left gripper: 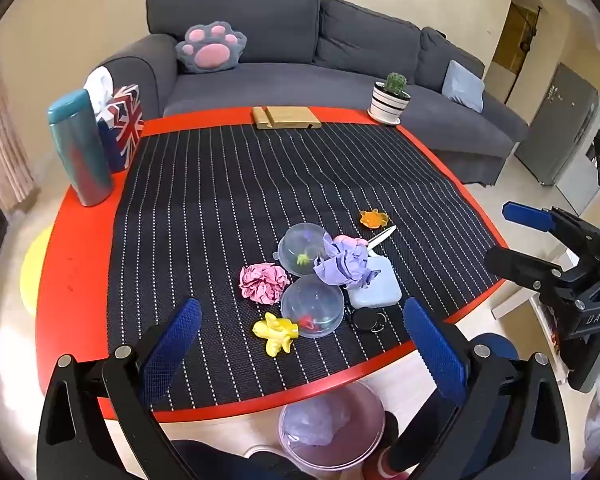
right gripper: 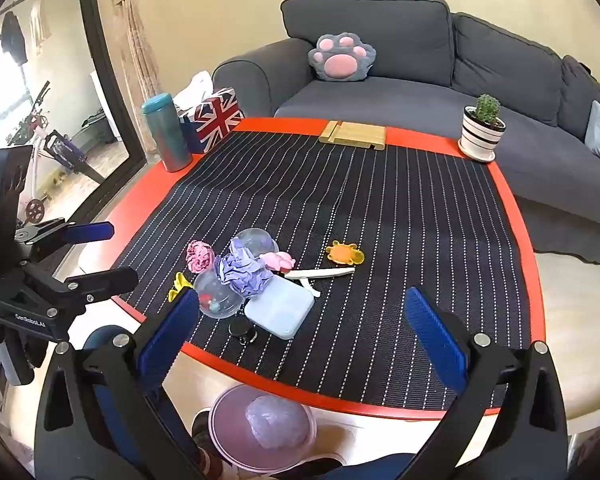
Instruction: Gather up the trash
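From the left wrist view, the left tool [left gripper: 300, 344] hangs above the near edge of the tabletop [left gripper: 76, 280] with its jaws spread wide and nothing between them. The work looks to be at the reaching step: no piece is gripped yet. The trash sits in a cluster on the striped mat [left gripper: 260, 180]: a pink paper ball [left gripper: 263, 282] and a purple paper ball [left gripper: 342, 262], the purple one resting partly on a pale blue case [left gripper: 378, 286]. A bin [left gripper: 332, 426] stands on the floor just below the tabletop edge, with a purplish wad already inside. The next move probably calls for dropping onto the pink ball, which lies nearest this tool, and closing gently on it. Two clear domed lids [left gripper: 312, 306] touch or crowd that ball, and a yellow toy [left gripper: 276, 332] lies just in front, so the pads need a clean line between them.

From the right wrist view, the right tool [right gripper: 300, 334] is likewise wide open and empty, hovering over the near rim. The purple ball [right gripper: 242, 274] lies ahead and to its left, with the blue case [right gripper: 280, 312], a small black round item [right gripper: 242, 328] and a white clip-like piece [right gripper: 320, 274] close around it. An orange toy [right gripper: 345, 253] sits apart. A cactus pot [right gripper: 482, 132], a flask [right gripper: 166, 132] and a flag-print tissue box [right gripper: 216, 118] stand well clear at the far edge.
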